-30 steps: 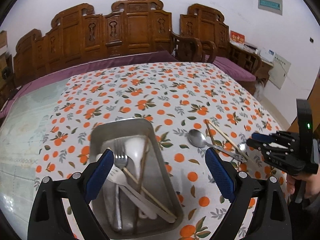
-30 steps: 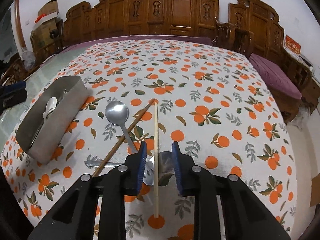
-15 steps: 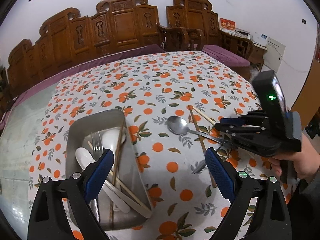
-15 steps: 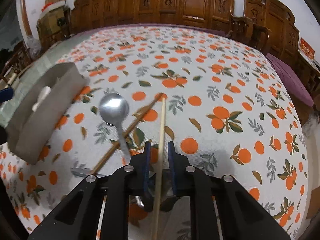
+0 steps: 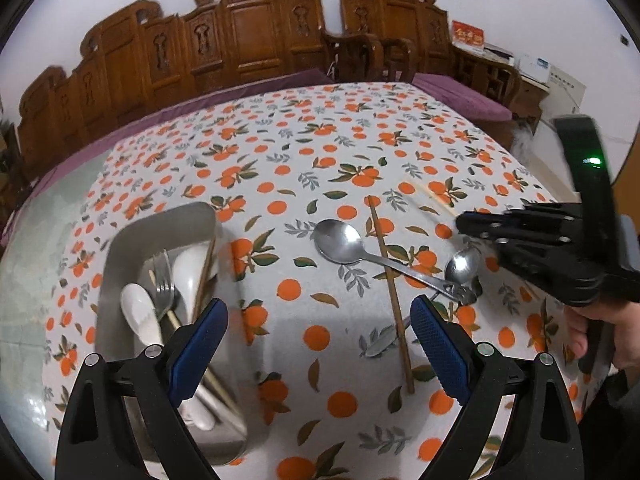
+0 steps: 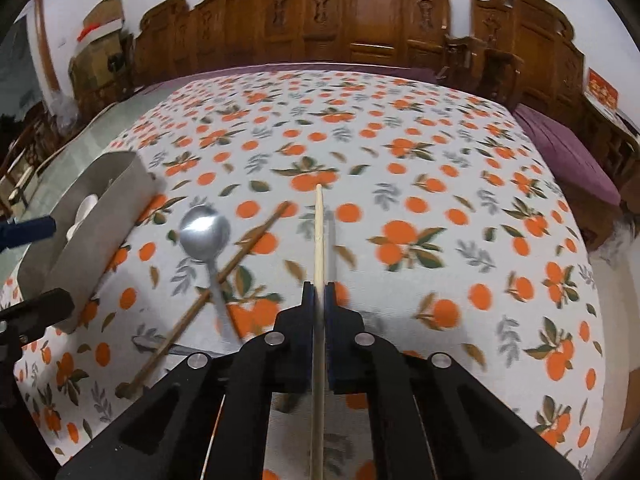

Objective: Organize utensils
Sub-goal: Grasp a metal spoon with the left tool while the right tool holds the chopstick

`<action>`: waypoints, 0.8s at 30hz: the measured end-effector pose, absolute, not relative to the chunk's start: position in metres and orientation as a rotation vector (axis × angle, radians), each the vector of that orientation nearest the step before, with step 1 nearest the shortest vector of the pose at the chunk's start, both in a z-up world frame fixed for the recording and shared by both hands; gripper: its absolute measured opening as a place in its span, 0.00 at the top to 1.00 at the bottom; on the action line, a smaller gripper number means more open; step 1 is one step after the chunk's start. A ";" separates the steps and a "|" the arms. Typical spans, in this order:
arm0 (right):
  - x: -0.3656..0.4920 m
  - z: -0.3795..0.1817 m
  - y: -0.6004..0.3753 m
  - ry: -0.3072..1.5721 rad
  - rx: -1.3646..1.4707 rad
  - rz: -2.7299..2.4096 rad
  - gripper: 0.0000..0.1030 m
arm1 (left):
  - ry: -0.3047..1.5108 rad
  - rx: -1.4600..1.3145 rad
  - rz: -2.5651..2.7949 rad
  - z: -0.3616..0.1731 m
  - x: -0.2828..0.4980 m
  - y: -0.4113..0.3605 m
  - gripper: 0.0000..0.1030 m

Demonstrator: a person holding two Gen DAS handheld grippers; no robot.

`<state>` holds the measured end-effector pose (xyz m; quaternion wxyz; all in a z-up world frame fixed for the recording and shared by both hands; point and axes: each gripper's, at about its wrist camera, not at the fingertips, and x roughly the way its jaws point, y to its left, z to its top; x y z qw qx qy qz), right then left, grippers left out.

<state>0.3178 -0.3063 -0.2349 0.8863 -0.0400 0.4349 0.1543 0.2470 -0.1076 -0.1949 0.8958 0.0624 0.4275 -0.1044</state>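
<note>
The right gripper (image 6: 319, 300) is clamped on 1 pale chopstick (image 6: 319, 224), a thin, smooth stick pointing straight ahead over the cloth. This looks like the pickup step; next it likely needs carrying left to the metal tray (image 5: 120, 248) (already holding a fork, white spoons and chopsticks) and turning to fit lengthwise. The left gripper (image 5: 320, 344) hangs wide open, holding nothing. On the orange-print tablecloth (image 6: 400, 152) lie a shiny steel spoon (image 6: 205, 232) and a darker chopstick (image 6: 224, 276) crossing its handle.
</note>
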 end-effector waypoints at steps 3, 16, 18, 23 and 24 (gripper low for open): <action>0.319 -0.232 -0.321 0.895 -0.052 0.300 0.94 | 0.907 0.087 -0.200 -0.201 0.258 -0.115 0.14; 0.324 -0.216 -0.364 0.844 0.072 0.254 0.94 | 0.978 0.085 -0.170 -0.230 0.287 -0.174 0.34; 0.324 -0.216 -0.366 0.845 0.084 0.251 0.94 | 0.977 0.083 -0.181 -0.231 0.282 -0.179 0.37; 0.323 -0.213 -0.367 0.837 0.099 0.258 0.94 | 1.004 0.070 -0.214 -0.237 0.278 -0.194 0.60; 0.322 -0.213 -0.367 0.835 0.099 0.258 0.94 | 1.011 0.066 -0.217 -0.239 0.279 -0.196 0.62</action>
